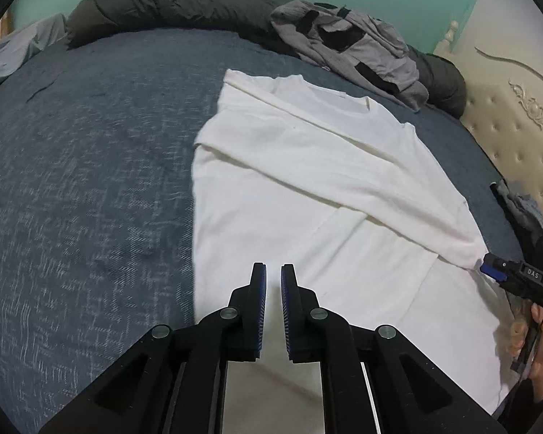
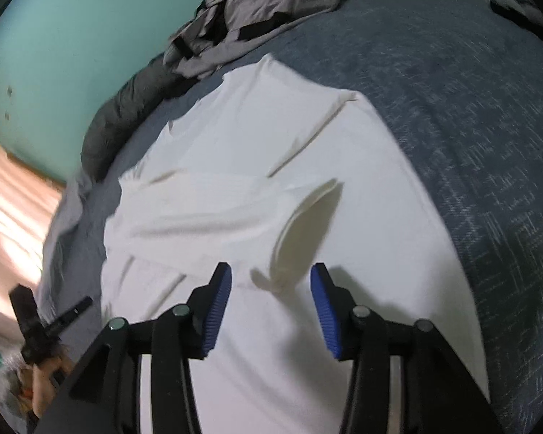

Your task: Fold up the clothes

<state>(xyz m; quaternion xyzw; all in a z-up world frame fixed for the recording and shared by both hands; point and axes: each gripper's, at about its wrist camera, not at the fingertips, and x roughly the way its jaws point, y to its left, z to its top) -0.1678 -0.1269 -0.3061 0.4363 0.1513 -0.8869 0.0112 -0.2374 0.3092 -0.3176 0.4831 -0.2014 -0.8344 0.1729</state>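
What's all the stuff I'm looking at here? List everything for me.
T-shirt: one, white, spread partly folded on the bedspread.
Bedspread: one, blue-grey, covering the bed.
Grey garment: one, grey with black patches, crumpled at the bed's far edge.
Quilt: one, dark olive, rolled along the far edge.
Headboard: one, cream, tufted, beside the bed.
Wall: teal, behind the bed.
Left gripper: one, black with blue pads, over the T-shirt, jaws narrowly apart, holding nothing.
Right gripper: one, same colours, jaws apart around a sleeve tip.
Hand: one, gripping the right gripper's handle.
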